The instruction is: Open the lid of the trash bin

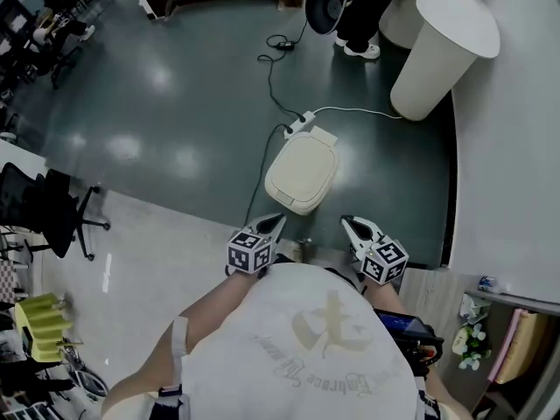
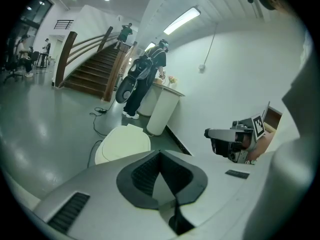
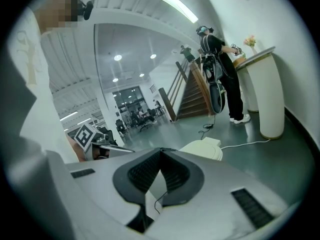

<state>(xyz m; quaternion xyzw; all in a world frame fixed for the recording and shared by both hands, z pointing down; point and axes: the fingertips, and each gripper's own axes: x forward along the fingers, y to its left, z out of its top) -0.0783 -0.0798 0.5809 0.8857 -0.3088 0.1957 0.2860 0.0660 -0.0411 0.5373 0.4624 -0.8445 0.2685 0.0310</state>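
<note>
Nearest the lens, the person's white shirt (image 1: 297, 339) fills the bottom of the head view and hides both hands, leaving only a bare forearm (image 1: 206, 309) visible at 7 o'clock. At 9 o'clock a black office chair (image 1: 52, 208) is partly cut off by the frame edge. The left gripper (image 1: 273, 224) points toward 12 o'clock. In its own view its dark ribbed fingers (image 2: 142, 176) meet at the tips with nothing between them. Just ahead, between the two grippers and apart from both, the cream trash bin (image 1: 302, 171) stands on the dark green floor (image 1: 175, 86) with its lid down flat. From above the lid covers most of the body. In the left gripper view the gripper's own grey housing cuts off the bin's lower part, and in the right gripper view only a strip of lid shows above the housing. A white power strip (image 1: 299, 122) lies at the bin's 12 o'clock, whether touching it cannot be told. The right gripper (image 1: 350, 226) also aims at 12 o'clock, its fingers (image 3: 142, 171) pressed together and empty. At 1 o'clock a standing person (image 1: 359, 16) is cut off by the top edge, beside a tall white pedestal (image 1: 442, 51).
</note>
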